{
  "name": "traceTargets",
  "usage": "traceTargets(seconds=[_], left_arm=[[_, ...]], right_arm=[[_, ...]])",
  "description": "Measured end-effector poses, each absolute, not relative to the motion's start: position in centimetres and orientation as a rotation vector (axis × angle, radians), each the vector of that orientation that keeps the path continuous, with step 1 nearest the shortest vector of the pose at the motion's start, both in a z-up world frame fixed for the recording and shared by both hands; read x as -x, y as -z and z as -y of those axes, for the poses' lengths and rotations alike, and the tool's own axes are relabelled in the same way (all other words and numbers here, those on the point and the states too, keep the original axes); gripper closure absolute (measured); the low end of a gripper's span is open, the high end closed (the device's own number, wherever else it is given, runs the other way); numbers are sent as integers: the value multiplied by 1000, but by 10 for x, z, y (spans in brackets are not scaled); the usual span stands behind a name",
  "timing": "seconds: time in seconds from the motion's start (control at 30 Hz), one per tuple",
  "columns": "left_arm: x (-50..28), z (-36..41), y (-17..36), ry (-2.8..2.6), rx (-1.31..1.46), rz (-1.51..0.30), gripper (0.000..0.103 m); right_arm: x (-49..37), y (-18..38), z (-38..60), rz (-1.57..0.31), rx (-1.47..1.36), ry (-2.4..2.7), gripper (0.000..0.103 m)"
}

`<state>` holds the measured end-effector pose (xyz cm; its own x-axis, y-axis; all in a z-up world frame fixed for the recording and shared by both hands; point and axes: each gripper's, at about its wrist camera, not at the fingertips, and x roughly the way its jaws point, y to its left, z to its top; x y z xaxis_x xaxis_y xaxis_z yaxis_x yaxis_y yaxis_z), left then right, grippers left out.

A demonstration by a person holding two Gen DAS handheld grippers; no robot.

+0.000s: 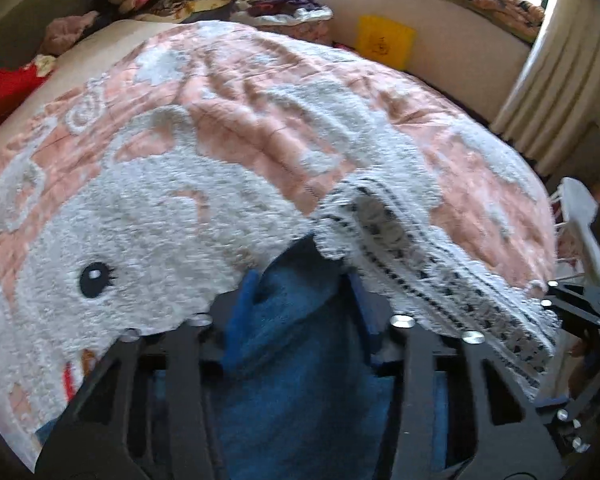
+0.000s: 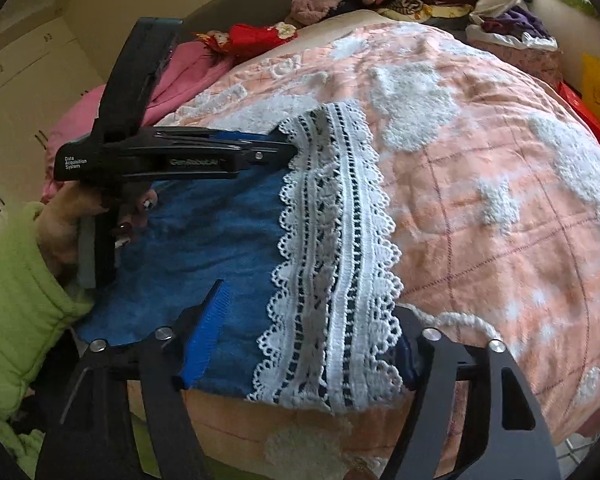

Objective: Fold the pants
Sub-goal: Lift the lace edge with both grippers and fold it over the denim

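Left wrist view: the blue pants (image 1: 300,320) with their white lace hem (image 1: 440,272) lie on the bed's pink quilt (image 1: 240,120), drawn up between the fingers of the left tool (image 1: 300,320). The fingers stand well apart in this view, with blue cloth bunched between and over them; whether the tips pinch the fabric cannot be told here. Risk, as judged: the lace hem is loose and openwork, and it could snag on a fingertip or slide off unevenly, leaving a crooked fold.

Right wrist view: the left tool (image 2: 288,152) appears side-on at the far corner of the pants (image 2: 204,240), its fingers drawn close together right at the edge of the lace hem (image 2: 332,256), apparently clamped on the cloth. The right tool (image 2: 300,344) sits wide open with the near hem lying between its fingers, gripping nothing. Risk, as judged: with only one corner held, lifting would drag the garment askew across the quilt (image 2: 480,200).
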<state>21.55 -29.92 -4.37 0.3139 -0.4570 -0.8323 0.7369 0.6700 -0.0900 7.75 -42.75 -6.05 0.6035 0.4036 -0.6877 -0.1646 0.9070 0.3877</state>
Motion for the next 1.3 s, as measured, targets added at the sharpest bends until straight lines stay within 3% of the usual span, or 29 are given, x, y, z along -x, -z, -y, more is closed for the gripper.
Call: traceTargets(seconds=[0.2,0.3,0.47,0.63,1.1,1.3], left_arm=[[-220,302,52,814,-306,-973,70],[-217,304,51,811,-317,-970,77],[-215,303,50,807,-312,-966,87],[-213,293,42,831,-248,-959,97],[-203,227,-10,859,-61,-855,98],[-197,180,-8,797,-16,-851,98]], right_arm=[[-83,65,426,-868,-300,-349,43],[-85,65,426,-869,-302,-358,54],[-88,61,430,-865,-314,-372,82],[-85,46,428,-842,-303,-388,84],[-77,-14,383,-751,-220,-487,85],[-86,-20,335,-762,-172,-585,85]])
